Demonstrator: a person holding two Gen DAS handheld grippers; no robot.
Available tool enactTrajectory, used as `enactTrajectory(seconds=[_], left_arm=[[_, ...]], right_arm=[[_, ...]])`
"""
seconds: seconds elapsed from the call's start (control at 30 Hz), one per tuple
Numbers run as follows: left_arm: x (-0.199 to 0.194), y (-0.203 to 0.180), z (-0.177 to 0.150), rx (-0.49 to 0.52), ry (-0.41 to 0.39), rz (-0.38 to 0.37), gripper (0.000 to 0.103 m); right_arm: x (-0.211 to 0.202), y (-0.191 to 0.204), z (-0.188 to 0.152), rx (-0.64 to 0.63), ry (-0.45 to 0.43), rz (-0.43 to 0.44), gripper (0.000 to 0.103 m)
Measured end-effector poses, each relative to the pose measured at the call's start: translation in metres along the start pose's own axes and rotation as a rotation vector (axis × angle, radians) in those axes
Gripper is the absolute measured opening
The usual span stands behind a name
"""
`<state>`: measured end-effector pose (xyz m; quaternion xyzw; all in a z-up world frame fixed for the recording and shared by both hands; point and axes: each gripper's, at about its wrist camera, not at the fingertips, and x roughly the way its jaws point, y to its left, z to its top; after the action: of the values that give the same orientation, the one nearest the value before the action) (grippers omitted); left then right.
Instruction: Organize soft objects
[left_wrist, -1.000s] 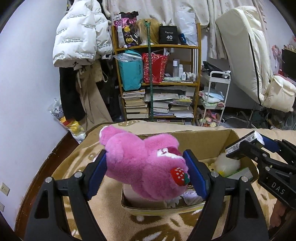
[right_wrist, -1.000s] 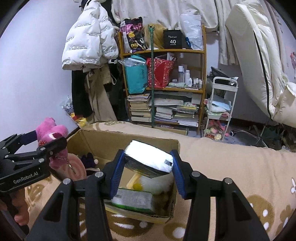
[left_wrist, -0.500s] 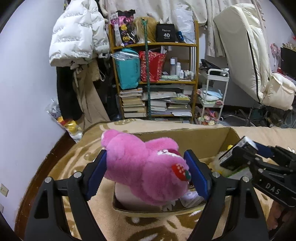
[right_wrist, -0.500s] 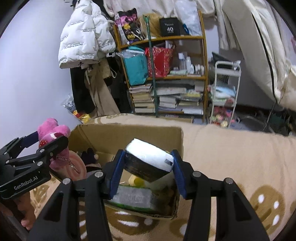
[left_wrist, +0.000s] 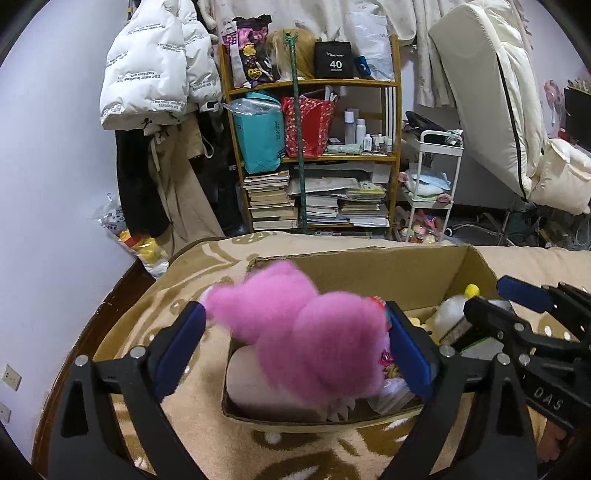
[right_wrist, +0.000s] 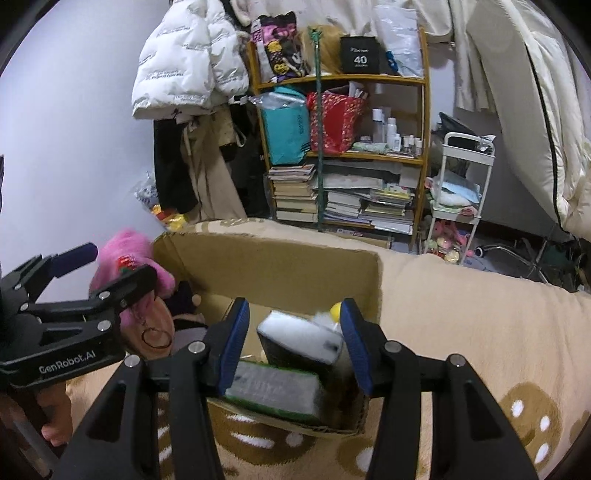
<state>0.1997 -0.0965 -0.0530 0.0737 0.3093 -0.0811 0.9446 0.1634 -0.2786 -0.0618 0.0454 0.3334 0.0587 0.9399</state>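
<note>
A pink plush toy (left_wrist: 306, 332) drops blurred between the spread jaws of my left gripper (left_wrist: 295, 343), over the left end of an open cardboard box (left_wrist: 369, 269) on the patterned blanket. It also shows in the right wrist view (right_wrist: 125, 258). My right gripper (right_wrist: 295, 343) is open over the box's right end (right_wrist: 277, 266). A white and black sponge block (right_wrist: 299, 343) falls tilted between its jaws, apart from the left pad. A green pack (right_wrist: 273, 391) and a white plush with a yellow ball (right_wrist: 334, 310) lie in the box.
A beige patterned blanket (right_wrist: 461, 325) covers the surface under the box. Beyond it stand a cluttered wooden shelf (left_wrist: 314, 155) with books and bags, a white trolley (left_wrist: 432, 184), hanging coats (left_wrist: 155, 74) and a folded white mattress (left_wrist: 491, 92).
Both grippers lowered toward the box and opened. The pink plush and the sponge block, held tight before, now slip loose between the jaws and fall into the box.
</note>
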Motion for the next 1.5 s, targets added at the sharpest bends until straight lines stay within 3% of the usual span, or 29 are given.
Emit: enactTrajectory(seconds=[0.27,0.4,0.63,1.1,1.27,1.37,1.5], left_arm=[[-0.003,0.008,0.001,-0.038,-0.006,0.006,0.1],[-0.008,0.009,0.001,-0.027,-0.025,0.002,0.1],[-0.017,0.011,0.003,-0.046,-0.059,-0.028,0.102],[-0.035,0.023,-0.006,-0.06,-0.058,0.081,0.102],[-0.055,0.022,-0.014,-0.03,-0.07,0.114,0.102],[-0.066,0.023,-0.02,-0.031,-0.055,0.09,0.102],[-0.084,0.023,-0.027,-0.035,-0.058,0.086,0.102]], right_arm=[[-0.003,0.0,-0.001,0.01,-0.008,0.003,0.055],[-0.006,-0.004,0.001,0.026,-0.019,0.009,0.066],[-0.011,0.001,0.004,-0.001,-0.028,0.013,0.067],[-0.026,0.002,0.008,0.016,-0.058,0.027,0.074],[-0.047,-0.002,0.011,0.019,-0.087,0.014,0.092],[-0.063,-0.001,0.011,0.013,-0.108,0.012,0.1],[-0.084,0.008,0.009,-0.028,-0.126,-0.004,0.103]])
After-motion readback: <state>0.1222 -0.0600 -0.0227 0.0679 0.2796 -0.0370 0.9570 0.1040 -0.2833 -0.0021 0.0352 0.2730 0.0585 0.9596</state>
